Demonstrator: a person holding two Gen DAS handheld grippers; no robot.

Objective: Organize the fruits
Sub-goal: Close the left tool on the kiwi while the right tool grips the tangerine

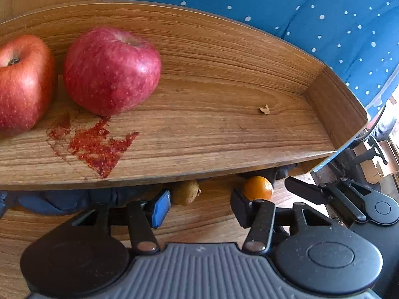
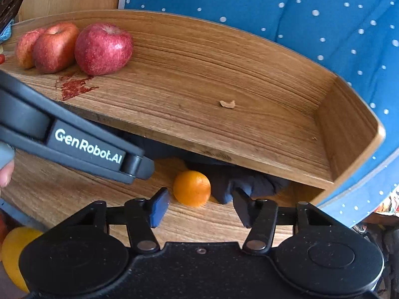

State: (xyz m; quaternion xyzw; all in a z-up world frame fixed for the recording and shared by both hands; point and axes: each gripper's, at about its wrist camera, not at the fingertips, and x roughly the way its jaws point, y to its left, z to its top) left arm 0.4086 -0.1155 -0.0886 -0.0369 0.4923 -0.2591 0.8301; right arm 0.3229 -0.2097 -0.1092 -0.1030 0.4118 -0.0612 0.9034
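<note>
Two red apples (image 1: 112,69) (image 1: 22,82) sit at the left end of a wooden tray (image 1: 224,134); the right wrist view shows three apples (image 2: 103,48) there. Below the tray's front edge, an orange (image 1: 258,188) lies on a lower wooden surface beside a brownish fruit (image 1: 185,193). My left gripper (image 1: 200,208) is open and empty, low in front of the tray. My right gripper (image 2: 201,208) is also open, and the orange (image 2: 192,188) lies just ahead of the gap between its fingers, untouched.
A red stain (image 1: 97,147) and a small crumb (image 1: 264,109) mark the tray floor. Dark blue cloth (image 2: 249,184) is bunched under the tray. Blue dotted fabric (image 2: 299,25) lies behind. A yellow object (image 2: 15,249) sits at lower left. The left gripper's housing (image 2: 87,147) crosses the right wrist view.
</note>
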